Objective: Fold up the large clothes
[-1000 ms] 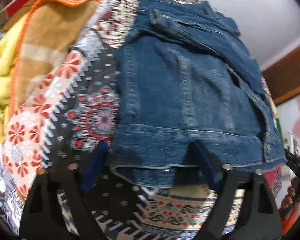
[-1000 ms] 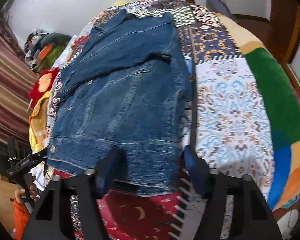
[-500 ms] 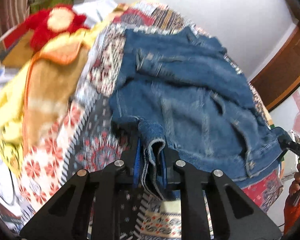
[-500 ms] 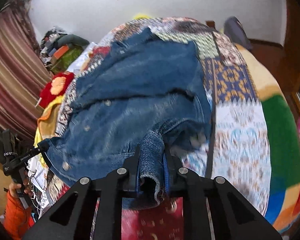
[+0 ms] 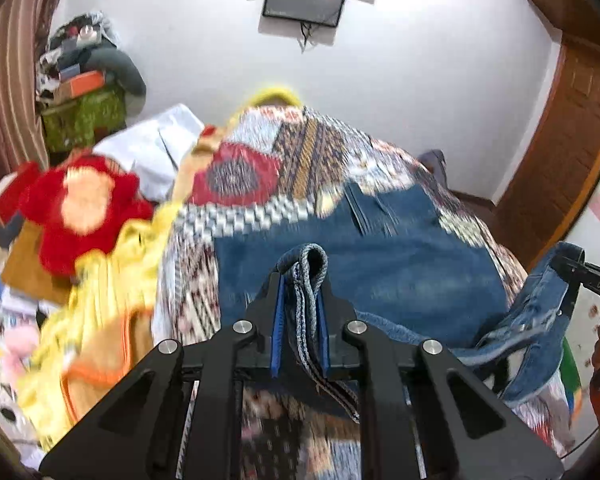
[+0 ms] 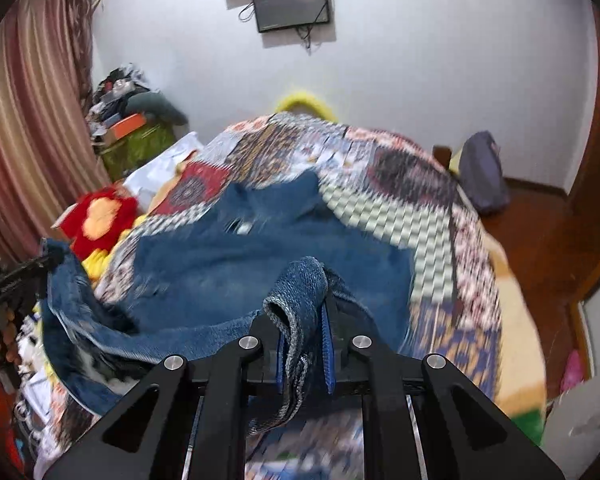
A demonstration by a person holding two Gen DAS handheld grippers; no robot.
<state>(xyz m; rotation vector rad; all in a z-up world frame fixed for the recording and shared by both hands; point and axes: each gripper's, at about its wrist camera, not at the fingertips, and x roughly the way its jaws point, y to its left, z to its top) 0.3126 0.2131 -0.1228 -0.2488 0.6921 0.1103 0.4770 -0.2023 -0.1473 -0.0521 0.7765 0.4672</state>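
Two grippers, both clamped on the denim jacket [image 5: 380,276]: left gripper [image 5: 300,304] has its blue pads pressed on a folded bit of hem that loops up over the tips, w/ a striped edge trailing down below the jaws; right gripper [image 6: 306,320] pinches another bunched bit of hem the same way, cloth draping over the left pad. Jacket's near edge is lifted off the bed [image 6: 440,248] btwn the two grippers, sagging in a curve; rest of the jacket lies on the patchwork quilt [image 5: 292,168], collar end toward the far wall. In left wrist view the right gripper shows at far right edge w/ jacket corner hanging from it; in right wrist view the left gripper shows at far left edge, likewise holding denim. Both views are motion-blurred, so the quilt pattern is smeared. Beside the bed on the left: red plush toy [image 5: 80,212], yellow blanket [image 5: 112,280], white cloth [image 5: 156,152], and a clutter pile [image 6: 132,120] by the striped curtain [image 6: 32,120]. Wall monitor [image 6: 292,4] hangs above. Dark blue bag [image 6: 482,176] sits at the bed's far right corner.
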